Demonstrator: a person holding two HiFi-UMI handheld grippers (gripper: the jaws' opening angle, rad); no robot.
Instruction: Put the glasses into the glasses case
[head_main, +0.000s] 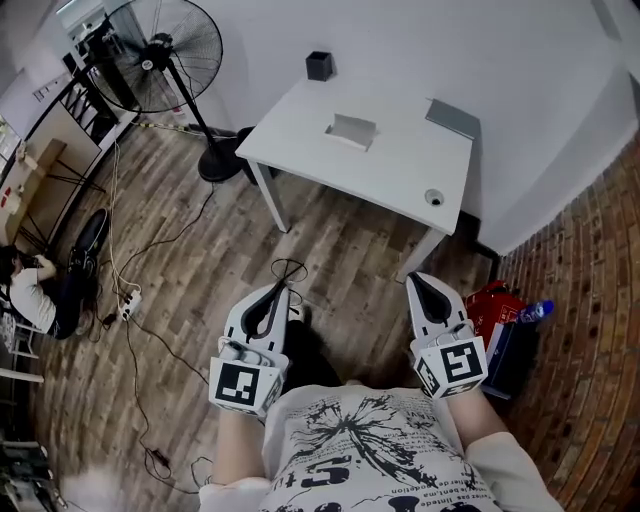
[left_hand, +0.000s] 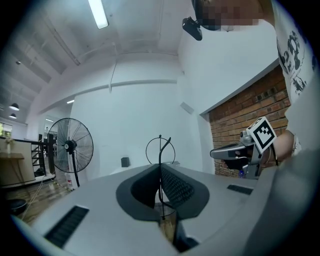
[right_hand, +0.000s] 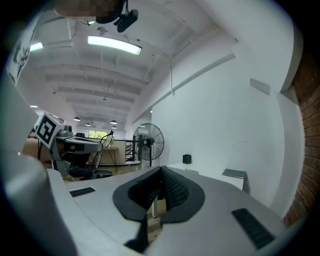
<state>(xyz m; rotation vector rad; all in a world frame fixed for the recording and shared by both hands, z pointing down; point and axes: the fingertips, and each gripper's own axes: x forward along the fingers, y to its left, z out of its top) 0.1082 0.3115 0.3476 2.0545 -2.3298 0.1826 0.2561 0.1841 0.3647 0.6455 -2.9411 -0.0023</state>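
Observation:
Thin round wire-rimmed glasses (head_main: 289, 262) stick out ahead of my left gripper (head_main: 280, 291), which is shut on one of their thin arms. In the left gripper view the wire (left_hand: 160, 150) runs up between the closed pads, with a round lens ring above them. My right gripper (head_main: 421, 281) is level with the left, jaws shut and nothing between them (right_hand: 161, 170). Both are held close to my body, short of the white table (head_main: 400, 170). On the table lie a pale open box-like case (head_main: 352, 131) and a flat grey case (head_main: 453, 118).
A black cube holder (head_main: 319, 65) and a small round thing (head_main: 433, 197) also sit on the table. A standing fan (head_main: 165, 55) is at the left, with cables and a power strip (head_main: 128, 300) on the wooden floor. A red bag (head_main: 495, 305) and a blue bottle (head_main: 536, 311) lie to my right. A person (head_main: 30, 290) sits at the far left.

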